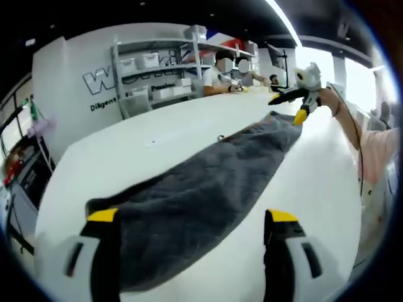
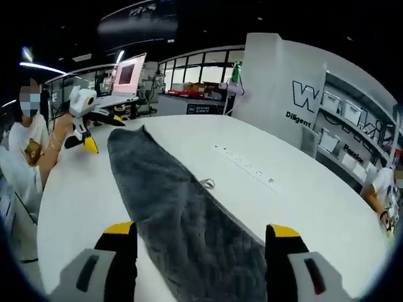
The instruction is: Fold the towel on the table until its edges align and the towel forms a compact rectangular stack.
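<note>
While both tools (image 1: 192, 217) (image 2: 200, 231) gape open, towel (image 1: 208, 182) edges unaligned, bare table (image 1: 189, 123) around

A plain dark grey is seen on the towel (image 1: 208, 182) (image 2: 170, 201), with no pattern, while the surface (image 1: 157, 132) (image 2: 302, 201) beneath it is rendered in plain white. The left claw (image 1: 192, 217) (image 2: 102, 133) and the right claw (image 2: 200, 233) (image 1: 286, 107) are each marked by black jaws tipped in yellow on pale grey-white bodies. Dark lettering is carried on the white wall (image 1: 75, 75) (image 2: 277, 82), and pale grey is shown on the shelving (image 1: 164, 69).
</note>
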The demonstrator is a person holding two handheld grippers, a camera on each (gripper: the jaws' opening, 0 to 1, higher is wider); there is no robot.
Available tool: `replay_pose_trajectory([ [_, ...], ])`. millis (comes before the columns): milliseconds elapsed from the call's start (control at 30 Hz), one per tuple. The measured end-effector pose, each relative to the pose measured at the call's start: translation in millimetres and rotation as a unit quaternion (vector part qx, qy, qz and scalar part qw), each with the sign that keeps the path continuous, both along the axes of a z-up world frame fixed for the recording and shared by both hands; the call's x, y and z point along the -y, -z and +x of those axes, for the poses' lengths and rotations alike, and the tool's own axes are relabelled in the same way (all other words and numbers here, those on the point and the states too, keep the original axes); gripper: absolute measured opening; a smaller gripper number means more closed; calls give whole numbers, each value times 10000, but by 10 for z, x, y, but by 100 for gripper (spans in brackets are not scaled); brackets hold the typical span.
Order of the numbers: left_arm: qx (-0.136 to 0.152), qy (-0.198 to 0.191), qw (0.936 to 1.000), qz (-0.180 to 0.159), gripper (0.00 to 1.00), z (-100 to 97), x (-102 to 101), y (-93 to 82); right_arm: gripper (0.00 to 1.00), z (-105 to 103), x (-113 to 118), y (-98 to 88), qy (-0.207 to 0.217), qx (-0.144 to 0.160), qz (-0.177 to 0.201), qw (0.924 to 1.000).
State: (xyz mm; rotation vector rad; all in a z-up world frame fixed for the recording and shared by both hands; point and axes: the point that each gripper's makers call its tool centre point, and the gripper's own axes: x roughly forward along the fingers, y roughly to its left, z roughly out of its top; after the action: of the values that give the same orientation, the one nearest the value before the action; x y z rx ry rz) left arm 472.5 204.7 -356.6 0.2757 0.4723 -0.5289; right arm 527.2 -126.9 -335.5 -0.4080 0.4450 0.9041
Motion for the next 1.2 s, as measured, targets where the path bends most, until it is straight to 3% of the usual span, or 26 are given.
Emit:
replay_pose_trajectory([
  [267,-13,13,10000,29,99,-6,-6,7,95,-202,142,28,-63,124,-51,9999],
  [567,-22,26,10000,44,99,-13,-2,12,99,-341,294,14,46,226,219,9995],
  [767,-16,-34,10000,16,99,-5,-38,4,99,-244,442,97,363,143,563,9977],
  [867,-37,-48,10000,49,99,2,-53,15,99,-197,564,145,622,158,478,9968],
  [1200,-14,13,10000,45,99,-13,-16,0,99,-201,725,110,836,308,411,9952],
])
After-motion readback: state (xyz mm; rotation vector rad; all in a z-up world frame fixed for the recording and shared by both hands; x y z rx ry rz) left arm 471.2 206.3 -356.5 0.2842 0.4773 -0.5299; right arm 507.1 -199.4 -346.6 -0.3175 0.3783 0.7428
